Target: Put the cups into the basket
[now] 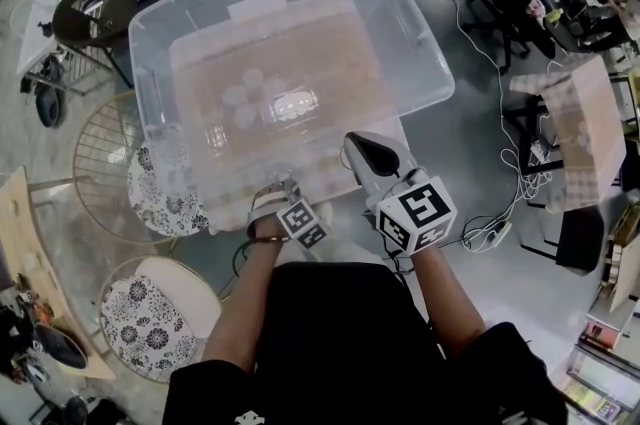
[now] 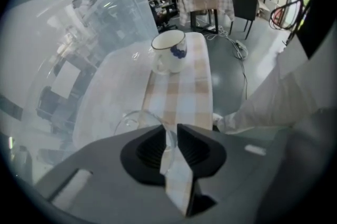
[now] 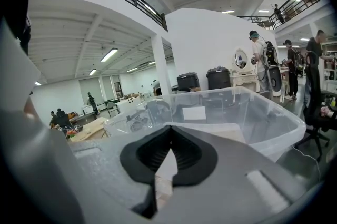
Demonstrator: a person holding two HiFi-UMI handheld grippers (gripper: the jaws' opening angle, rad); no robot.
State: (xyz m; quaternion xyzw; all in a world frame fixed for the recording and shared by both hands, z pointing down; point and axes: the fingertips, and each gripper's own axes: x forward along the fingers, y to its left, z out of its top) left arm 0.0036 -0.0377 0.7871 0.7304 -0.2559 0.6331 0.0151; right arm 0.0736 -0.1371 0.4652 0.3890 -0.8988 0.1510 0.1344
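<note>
Cups counted: two, both on the checked cloth (image 2: 184, 94) of the desk, outside the basket.
1. Clear glass cup (image 2: 130, 119): left gripper (image 2: 169, 139) has its jaws narrow, pinching the near rim wall.
2. White mug (image 2: 169, 52) with a blue mark: upright farther along the cloth, untouched.

One clear plastic basket (image 1: 404, 5) beside them; contents unclear.
Right gripper (image 3: 169, 137): jaws together, empty, at the basket's near edge.

The clear cup (image 2: 136, 119) is mostly hidden behind the left hand-held gripper (image 2: 170, 134), only its rim showing.
</note>
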